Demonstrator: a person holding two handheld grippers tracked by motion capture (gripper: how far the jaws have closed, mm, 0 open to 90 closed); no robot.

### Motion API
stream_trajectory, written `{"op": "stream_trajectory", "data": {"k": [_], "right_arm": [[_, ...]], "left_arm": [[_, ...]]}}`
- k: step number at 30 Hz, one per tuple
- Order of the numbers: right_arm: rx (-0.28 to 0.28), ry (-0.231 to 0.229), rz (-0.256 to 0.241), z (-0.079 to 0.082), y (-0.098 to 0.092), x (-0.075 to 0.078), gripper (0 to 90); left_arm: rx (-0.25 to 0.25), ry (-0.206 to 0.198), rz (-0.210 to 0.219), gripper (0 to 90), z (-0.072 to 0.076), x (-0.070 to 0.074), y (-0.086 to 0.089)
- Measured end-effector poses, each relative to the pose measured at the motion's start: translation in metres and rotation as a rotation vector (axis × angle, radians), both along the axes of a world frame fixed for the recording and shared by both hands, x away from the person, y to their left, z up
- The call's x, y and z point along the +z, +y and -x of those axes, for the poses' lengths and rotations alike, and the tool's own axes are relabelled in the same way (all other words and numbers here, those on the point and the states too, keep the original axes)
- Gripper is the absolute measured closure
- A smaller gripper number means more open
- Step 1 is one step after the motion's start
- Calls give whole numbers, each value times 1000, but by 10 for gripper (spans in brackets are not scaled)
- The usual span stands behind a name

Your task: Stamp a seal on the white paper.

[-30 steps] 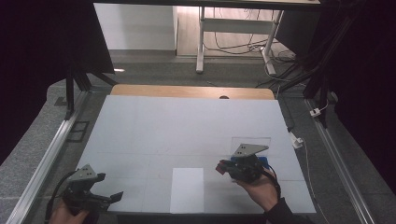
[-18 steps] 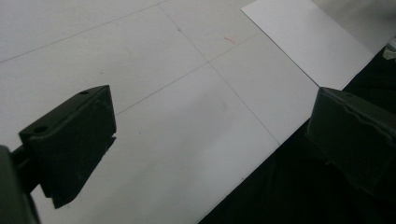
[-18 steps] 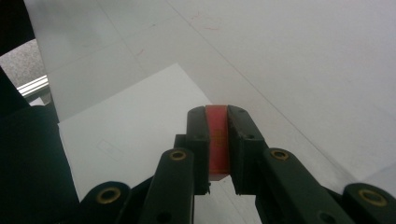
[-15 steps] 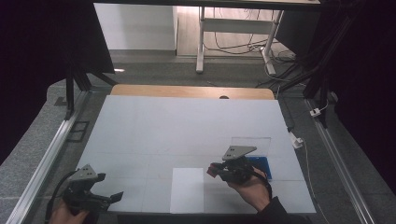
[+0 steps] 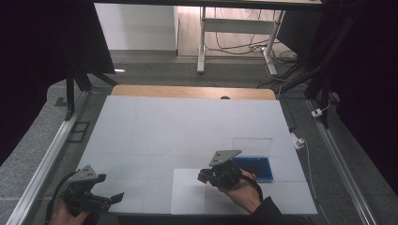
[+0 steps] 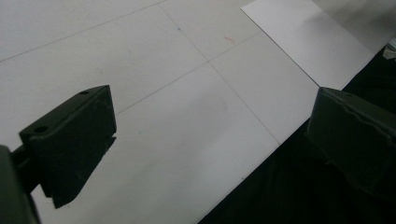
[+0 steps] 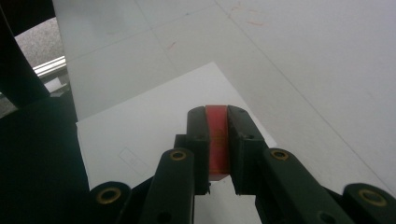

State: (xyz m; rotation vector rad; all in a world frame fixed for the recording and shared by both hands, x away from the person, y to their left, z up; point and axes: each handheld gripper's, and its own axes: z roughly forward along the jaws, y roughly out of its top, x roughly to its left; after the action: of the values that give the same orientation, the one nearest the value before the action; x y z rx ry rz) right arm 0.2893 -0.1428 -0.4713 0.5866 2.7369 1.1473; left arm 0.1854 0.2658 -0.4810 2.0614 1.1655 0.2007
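1. The right gripper point(image 5: 205, 175), jaws clamped on one red block point(image 7: 217, 140), hangs over the white sheet point(image 5: 187, 197) on the desk point(image 5: 187, 126), left of one blue box point(image 5: 256, 168).
2. Likely next: placing the block on the sheet.
3. The left gripper point(image 5: 105, 200), left of the sheet, gapes wide, empty.

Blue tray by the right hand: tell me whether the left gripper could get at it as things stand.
Probably not easily. The left gripper sits open at the near left corner, while the blue tray lies beyond the right gripper, which holds a red piece between them.
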Motion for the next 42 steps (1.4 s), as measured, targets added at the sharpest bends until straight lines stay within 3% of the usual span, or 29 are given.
{"op": "stream_trajectory", "data": {"k": [15, 25, 33, 42], "right_arm": [[82, 6, 47, 2, 30, -15, 798], [95, -6, 68, -2, 40, -22, 798], [111, -25, 113, -2, 45, -29, 799], [91, -7, 105, -2, 46, -30, 806]], "left_arm": [[-3, 4, 4, 16, 0, 0, 0], [-5, 6, 6, 16, -1, 0, 0], [-8, 4, 6, 16, 0, 0, 0], [-8, 8, 5, 16, -1, 0, 0]]}}
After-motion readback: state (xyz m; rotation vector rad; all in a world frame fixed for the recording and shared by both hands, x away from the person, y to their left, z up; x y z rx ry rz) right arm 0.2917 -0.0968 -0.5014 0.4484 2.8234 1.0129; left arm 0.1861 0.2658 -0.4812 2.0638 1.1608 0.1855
